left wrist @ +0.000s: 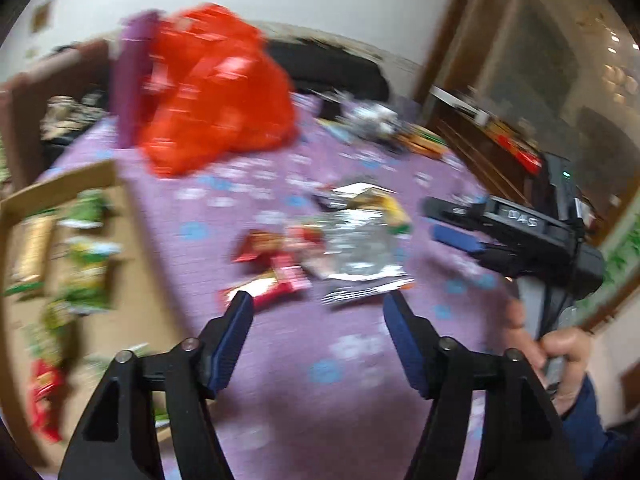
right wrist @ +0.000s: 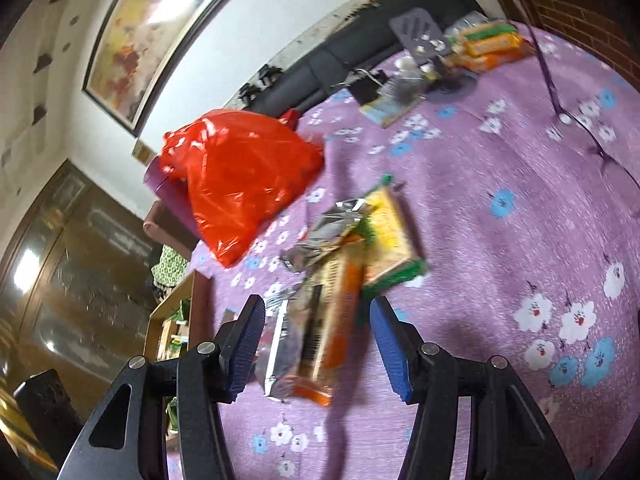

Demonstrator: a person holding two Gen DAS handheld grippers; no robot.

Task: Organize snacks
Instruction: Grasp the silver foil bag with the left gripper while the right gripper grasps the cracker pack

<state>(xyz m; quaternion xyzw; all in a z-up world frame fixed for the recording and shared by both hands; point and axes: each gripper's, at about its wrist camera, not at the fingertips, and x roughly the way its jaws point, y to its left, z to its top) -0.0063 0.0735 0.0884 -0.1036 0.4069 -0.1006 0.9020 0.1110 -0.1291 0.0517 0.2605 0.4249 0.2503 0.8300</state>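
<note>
In the left wrist view, your left gripper (left wrist: 318,306) gapes wide and empty at lower centre; the snack packets (left wrist: 320,248) lie just above on the purple cloth (left wrist: 280,360), cardboard box (left wrist: 116,240) at left. In the right wrist view, your right gripper (right wrist: 316,314) is spread wide around an orange packet (right wrist: 336,320), contact unclear; red bag (right wrist: 236,184) sits upper left.

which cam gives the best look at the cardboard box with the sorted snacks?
Left wrist. The cardboard box fills that view's left side, its interior open, with green packets inside, though motion-blurred. The right wrist view catches only one corner of the cardboard box at an oblique angle, left of the right gripper.
</note>
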